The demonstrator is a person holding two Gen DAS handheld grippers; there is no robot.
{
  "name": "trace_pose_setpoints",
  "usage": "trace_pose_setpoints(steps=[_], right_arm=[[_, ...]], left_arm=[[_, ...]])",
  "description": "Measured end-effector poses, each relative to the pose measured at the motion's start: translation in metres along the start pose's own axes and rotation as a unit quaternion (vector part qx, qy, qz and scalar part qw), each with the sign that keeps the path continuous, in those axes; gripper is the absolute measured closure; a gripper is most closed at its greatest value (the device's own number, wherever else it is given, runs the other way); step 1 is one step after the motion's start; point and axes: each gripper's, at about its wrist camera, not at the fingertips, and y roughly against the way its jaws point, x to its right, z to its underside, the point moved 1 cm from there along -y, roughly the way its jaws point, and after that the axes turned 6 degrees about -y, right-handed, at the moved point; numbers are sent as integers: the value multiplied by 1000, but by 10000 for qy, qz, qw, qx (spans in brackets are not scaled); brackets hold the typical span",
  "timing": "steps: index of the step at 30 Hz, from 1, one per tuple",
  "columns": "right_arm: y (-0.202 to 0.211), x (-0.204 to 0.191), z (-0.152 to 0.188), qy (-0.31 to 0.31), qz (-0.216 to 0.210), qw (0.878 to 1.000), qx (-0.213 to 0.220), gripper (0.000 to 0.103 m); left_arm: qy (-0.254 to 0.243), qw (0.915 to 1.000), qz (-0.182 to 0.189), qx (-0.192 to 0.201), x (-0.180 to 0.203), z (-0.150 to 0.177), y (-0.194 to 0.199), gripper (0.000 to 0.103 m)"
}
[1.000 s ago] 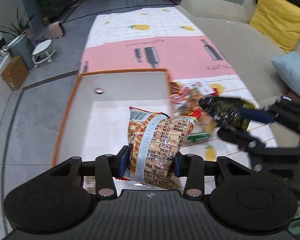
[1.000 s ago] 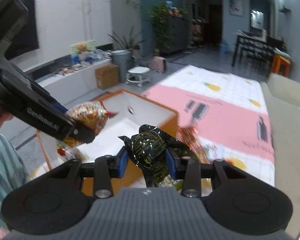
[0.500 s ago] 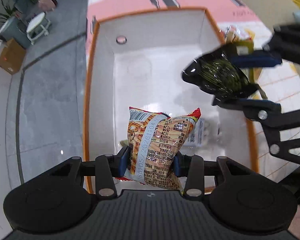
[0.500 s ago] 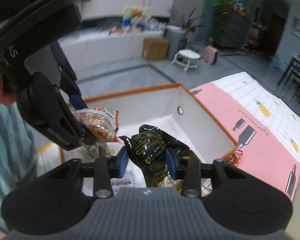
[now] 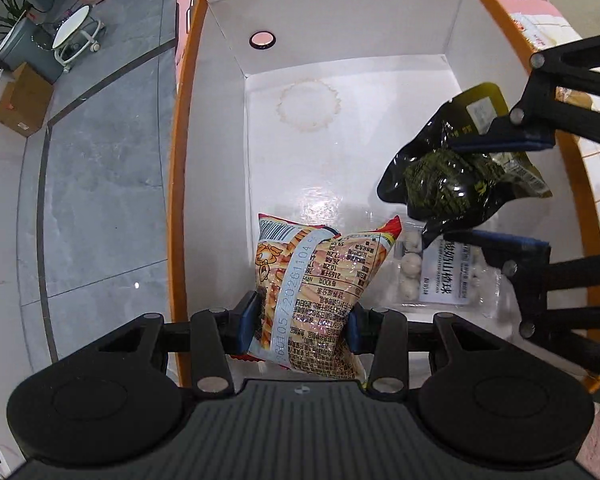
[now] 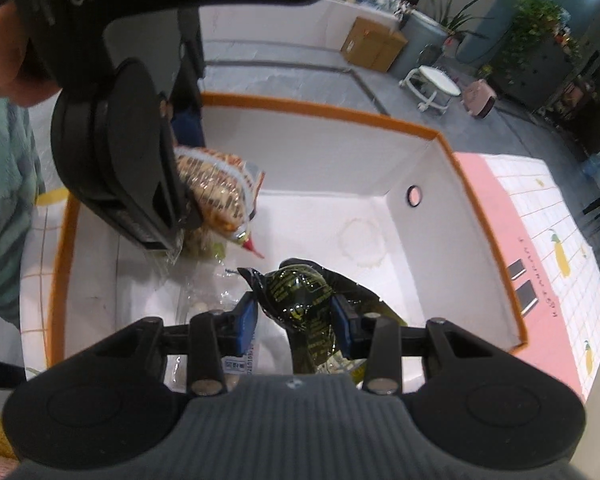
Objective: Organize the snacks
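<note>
Change since earlier view: both grippers have come from beside the box to above its interior, tilted downward for release.
Left gripper point(image 5: 302, 316): jaws pinch the orange snack bag point(image 5: 320, 288) across its lower body, so it hangs upright over the near end of the floor.
Right gripper point(image 6: 294, 318): jaws pinch the black-green snack pouch point(image 6: 300, 300) at its bulge, held just above the floor.
Clear pack of white balls point(image 5: 432, 276): already lying flat inside, under the pouch.
White box with orange rim point(image 5: 172, 200): the collecting bin; its far half is bare.
Judged step: lowering both snacks before letting go.
</note>
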Motion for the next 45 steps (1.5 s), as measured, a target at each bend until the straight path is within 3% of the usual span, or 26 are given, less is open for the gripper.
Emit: trace_pose_setpoints(steps=[9, 12, 16, 17, 20, 25, 34, 41, 45], right_arm=[[-19, -4, -6, 162, -53, 9989, -438, 66], [-29, -5, -9, 212, -51, 9982, -553, 74], [-27, -4, -8, 171, -39, 9984, -546, 74], [-25, -2, -8, 140, -40, 9985, -531, 74], [-20, -1, -9, 39, -34, 9988, -487, 63], [-13, 0, -7, -23, 61, 9992, -402, 49], [13, 1, -3, -111, 281, 9994, -153, 27], [53, 15, 4, -644, 419, 9964, 356, 24], [77, 24, 16, -1116, 477, 9901, 705, 20]], left_arm=[[-357, 9987, -325, -193, 16, -6, -6, 54], [-370, 9985, -346, -207, 15, -7, -8, 52], [-404, 9983, -373, -204, 15, -7, -8, 48], [-410, 9982, -389, -196, 16, -7, -8, 43], [-482, 9978, -452, -65, 18, -7, -4, 23], [-511, 9973, -515, 94, 20, -5, 7, 17], [-327, 9968, -582, 436, 17, 1, 30, 16], [-14, 9932, -599, 994, 22, 6, 63, 16], [29, 9866, -702, 1473, 34, 7, 88, 16]])
